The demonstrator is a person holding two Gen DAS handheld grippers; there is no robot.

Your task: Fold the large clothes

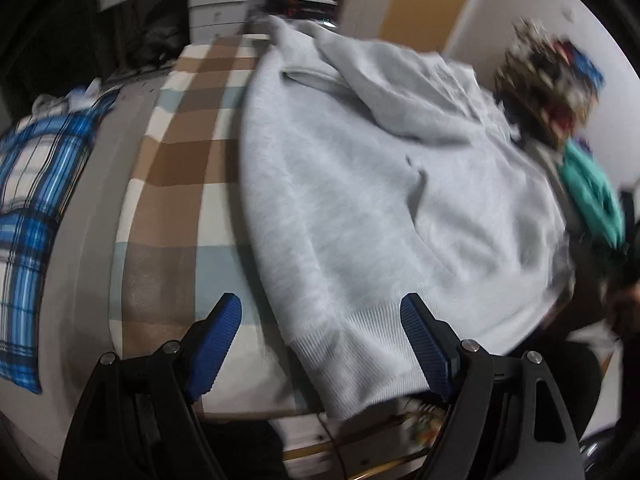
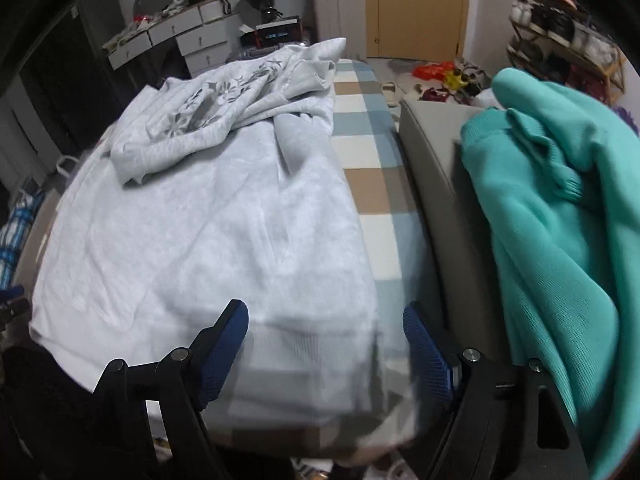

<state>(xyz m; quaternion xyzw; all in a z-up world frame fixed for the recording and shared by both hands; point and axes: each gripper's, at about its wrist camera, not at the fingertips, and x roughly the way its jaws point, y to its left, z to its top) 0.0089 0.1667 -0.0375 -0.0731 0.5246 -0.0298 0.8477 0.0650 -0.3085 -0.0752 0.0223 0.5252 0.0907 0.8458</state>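
A large light grey sweatshirt [image 1: 380,200] lies spread on a checked cloth [image 1: 180,168], its ribbed hem toward me and hanging a little over the near edge. In the right wrist view the sweatshirt [image 2: 208,232] has its top part and a sleeve bunched at the far end. My left gripper [image 1: 320,340] is open, its blue pads either side of the hem's left corner, not touching it. My right gripper [image 2: 326,348] is open above the hem's right corner.
A teal garment [image 2: 560,220] lies on a grey surface [image 2: 432,152] to the right. A blue plaid cloth [image 1: 32,200] lies at the left. White drawers [image 2: 192,40], a wooden door [image 2: 420,8] and a shoe rack [image 2: 568,32] stand at the back.
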